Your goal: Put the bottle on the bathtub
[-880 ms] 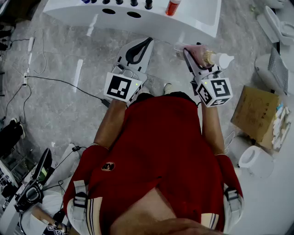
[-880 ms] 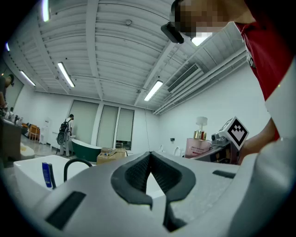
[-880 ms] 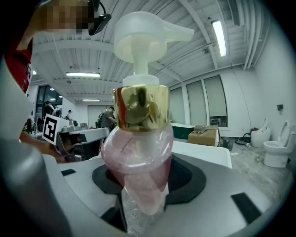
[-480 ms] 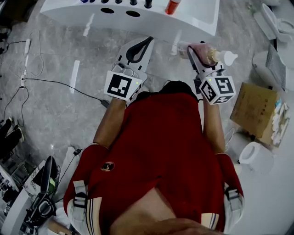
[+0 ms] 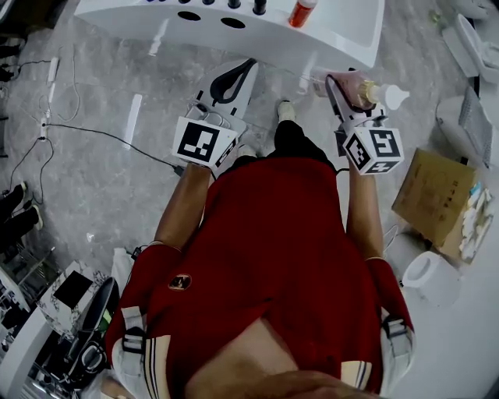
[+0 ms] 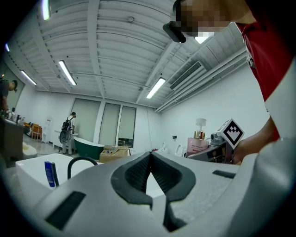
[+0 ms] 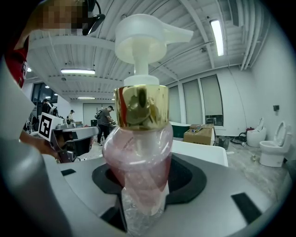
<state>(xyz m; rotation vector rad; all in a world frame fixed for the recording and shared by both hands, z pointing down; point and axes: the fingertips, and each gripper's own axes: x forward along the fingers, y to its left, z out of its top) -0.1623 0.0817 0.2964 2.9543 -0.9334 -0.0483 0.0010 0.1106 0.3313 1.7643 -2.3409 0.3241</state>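
1. The task's thing, a clear pink plastic pump bottle [image 7: 138, 152] with a gold collar and a white pump head, is in the right gripper [image 7: 141, 185]. That gripper's fingers are clamped on the bottle's lower body.
2. In the head view, the bottle [image 5: 366, 93] hangs in the air over the grey floor. It is just beside the near right corner of the white bathtub [image 5: 265, 39], not over its rim.
3. The left gripper [image 6: 150, 171] carries nothing, and its dark fingers are pressed together at the tips.
4. Picking up looks done. What seems left is to carry the bottle over the rim, set it down and let go. A flat bare stretch of rim lies near a small red-orange bottle [image 5: 300, 12] standing there.
5. No brand or label can be read on the pink bottle in either view.
6. The cubes on both grippers bear black-and-white square markers, not words.
7. A blue tube [image 6: 50, 173] on the bathtub rim has print too small to read.
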